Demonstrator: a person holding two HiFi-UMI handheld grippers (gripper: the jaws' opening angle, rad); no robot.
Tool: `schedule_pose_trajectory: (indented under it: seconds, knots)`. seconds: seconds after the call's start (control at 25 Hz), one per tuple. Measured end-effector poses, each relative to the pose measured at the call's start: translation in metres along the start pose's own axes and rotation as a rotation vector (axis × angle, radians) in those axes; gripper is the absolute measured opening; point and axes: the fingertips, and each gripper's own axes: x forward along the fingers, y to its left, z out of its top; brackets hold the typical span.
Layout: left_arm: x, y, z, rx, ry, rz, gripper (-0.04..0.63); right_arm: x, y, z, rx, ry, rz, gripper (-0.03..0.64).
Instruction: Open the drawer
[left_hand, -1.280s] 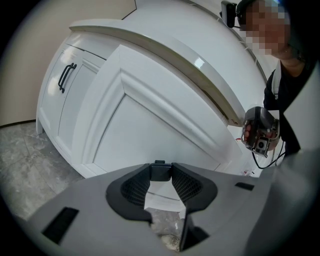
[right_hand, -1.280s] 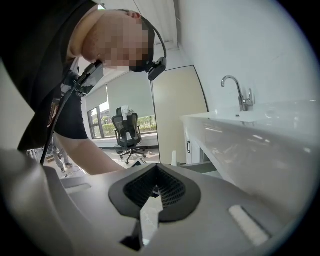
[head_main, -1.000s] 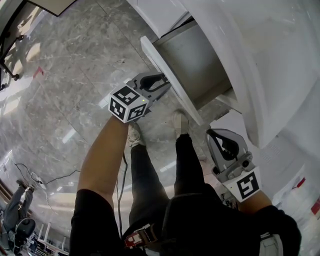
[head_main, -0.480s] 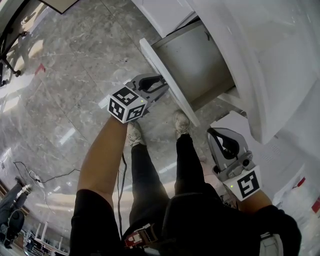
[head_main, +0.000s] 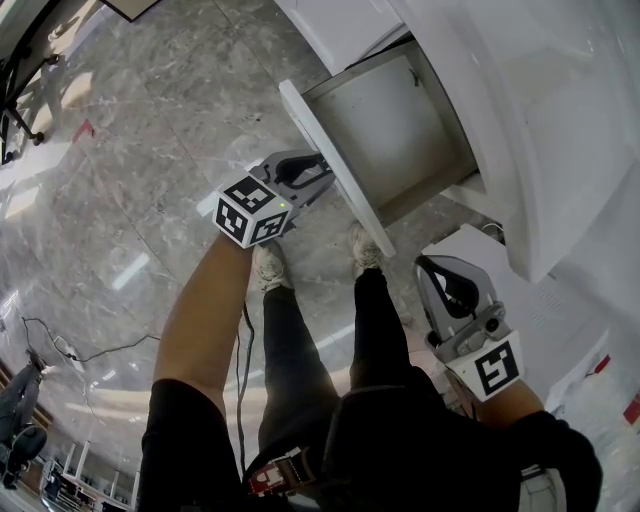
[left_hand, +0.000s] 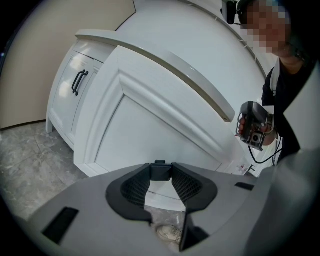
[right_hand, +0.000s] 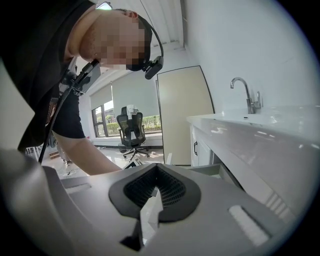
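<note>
The white drawer front (head_main: 305, 120) stands pulled out from the white vanity, and the grey inside of the drawer (head_main: 390, 130) shows behind it. My left gripper (head_main: 325, 172) is at the middle of that front. In the left gripper view the panelled drawer front (left_hand: 150, 125) fills the frame, and my left gripper (left_hand: 160, 171) is shut on the black drawer handle (left_hand: 160, 170) at its fingertips. My right gripper (head_main: 440, 265) hangs lower right beside the vanity, apart from the drawer. In its own view the right gripper (right_hand: 156, 167) is shut with nothing held.
The white vanity counter (head_main: 560, 120) overhangs the drawer on the right, with a tap (right_hand: 247, 95) on it. A cabinet door with a black handle (left_hand: 77, 82) stands further along. The person's legs and shoes (head_main: 270, 270) stand on the marble floor (head_main: 150, 150) below the drawer. An office chair (right_hand: 131, 130) is far off.
The drawer has slid a little further out and more of its grey inside shows. My left gripper has moved with the front. The right gripper has stayed put.
</note>
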Motion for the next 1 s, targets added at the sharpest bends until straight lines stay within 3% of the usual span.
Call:
schedule_pose_trajectory:
  seconds: [0.6, 1.0]
  knots:
    - [-0.020, -0.004, -0.002, -0.016, -0.045, 0.023, 0.137, 0.008, 0.024, 0.011, -0.018, 0.003, 0.007, -0.003]
    - [-0.027, -0.003, -0.003, -0.041, -0.009, 0.076, 0.138, -0.002, 0.017, 0.016, -0.023, -0.010, 0.000, -0.003]
